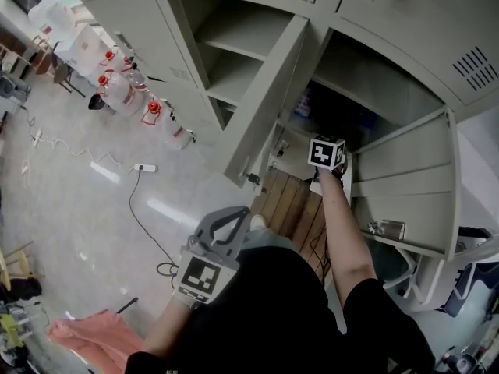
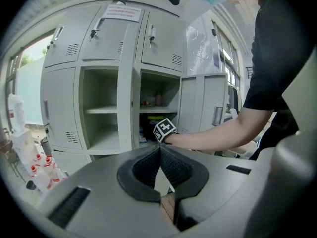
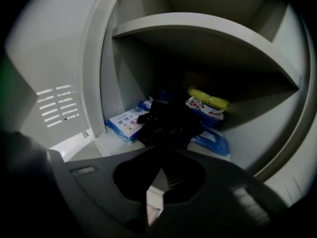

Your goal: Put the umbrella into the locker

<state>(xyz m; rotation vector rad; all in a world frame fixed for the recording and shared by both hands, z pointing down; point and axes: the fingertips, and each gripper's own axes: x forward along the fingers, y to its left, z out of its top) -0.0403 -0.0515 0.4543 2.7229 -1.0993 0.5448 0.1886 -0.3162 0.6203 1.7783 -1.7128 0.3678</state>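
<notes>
- Left gripper (image 2: 160, 155): low, by the person's black-shirted body. Jaws pressed together with nothing between them. Its nose points toward the open lockers.
- Pink cloth (image 1: 86, 337): lower left of the head view, beside the left forearm.
- Right arm (image 1: 343, 232): stretched forward and bare below the sleeve. It carries the right gripper (image 3: 161, 157) into the lower part of the open locker (image 1: 366, 84).
- Right gripper: jaws closed tip to tip and holding nothing. Its marker cube (image 1: 327, 153) sits just inside the opening.
- Umbrella (image 3: 168, 125): a folded black bundle lying on the locker floor, just beyond the right gripper's tips. Its dark shape merges with the jaws' top edge, so I cannot tell whether they touch.
- Blue packets (image 3: 126, 123): flat on the same floor, to the left of, behind and to the right of the umbrella, and partly under it.
- Yellow packet (image 3: 208, 98): at the back right, on top of the packets.
- Shelf (image 3: 198, 29): above the umbrella's compartment.
- Doors: the left door (image 1: 265, 107) is swung out toward the person, and the right door (image 1: 405, 185) stands wide open.
- The neighbouring compartment to the left is also open, with bare shelves.
- Wood flooring (image 1: 292, 201): a strip below the locker front.
- Farther left on the pale floor: a power strip (image 1: 145, 167) with a trailing cable, and a cluster of water jugs (image 1: 117, 84) with red caps.
</notes>
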